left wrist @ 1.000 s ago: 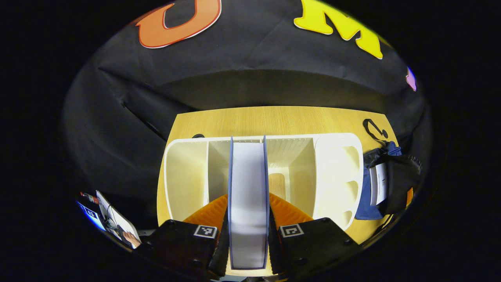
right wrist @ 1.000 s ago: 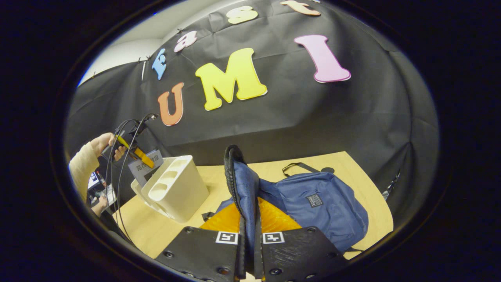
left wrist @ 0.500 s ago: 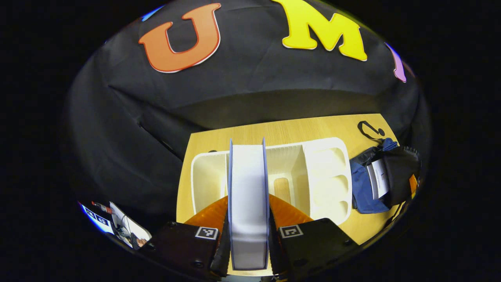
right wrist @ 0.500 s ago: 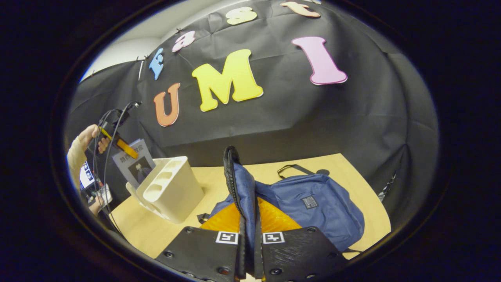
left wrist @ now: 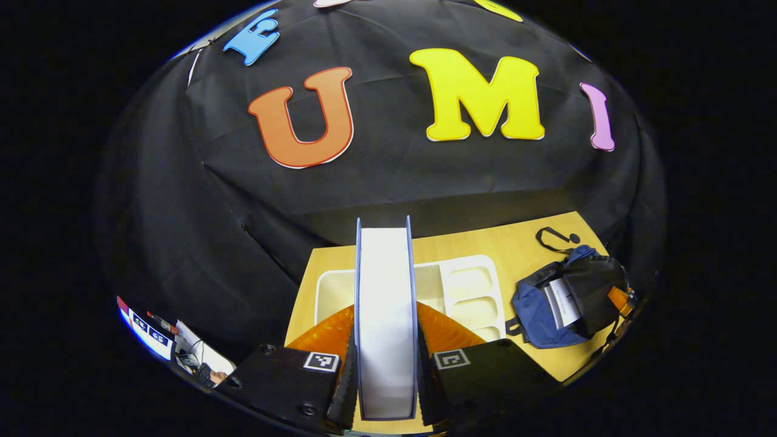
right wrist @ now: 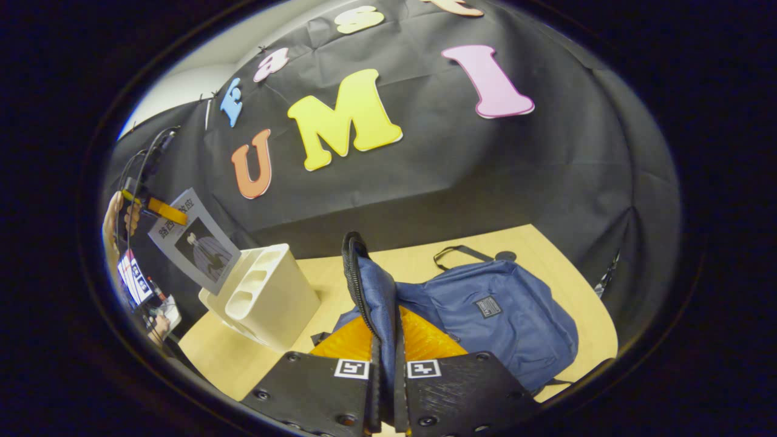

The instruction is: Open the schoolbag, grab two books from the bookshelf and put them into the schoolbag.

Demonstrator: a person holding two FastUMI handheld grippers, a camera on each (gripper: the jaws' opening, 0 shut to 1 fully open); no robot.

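My left gripper point(left wrist: 386, 349) is shut on a blue-covered book point(left wrist: 385, 285), held edge-on and lifted well above the white bookshelf point(left wrist: 467, 291). In the right gripper view the same book point(right wrist: 195, 241) hangs in the air over the bookshelf point(right wrist: 267, 297), gripped by the far gripper point(right wrist: 159, 208) and a hand point(right wrist: 115, 218). My right gripper point(right wrist: 384, 352) is shut on the blue schoolbag's flap point(right wrist: 370, 291), holding it upright. The schoolbag point(right wrist: 510, 315) lies on the table. In the left gripper view the bag point(left wrist: 546, 306) gapes open with a white book point(left wrist: 559, 302) inside.
The wooden table point(left wrist: 485, 240) carries the bookshelf on the left and the bag on the right, with a bare strip point(right wrist: 315, 273) between them. The bag's black carry loop point(right wrist: 461, 252) lies toward the black cloth wall. Cables trail from the far gripper.
The left gripper rose with the book, pulling it fully out of the bookshelf, which now lies farther below. The right gripper kept the flap raised, almost still.
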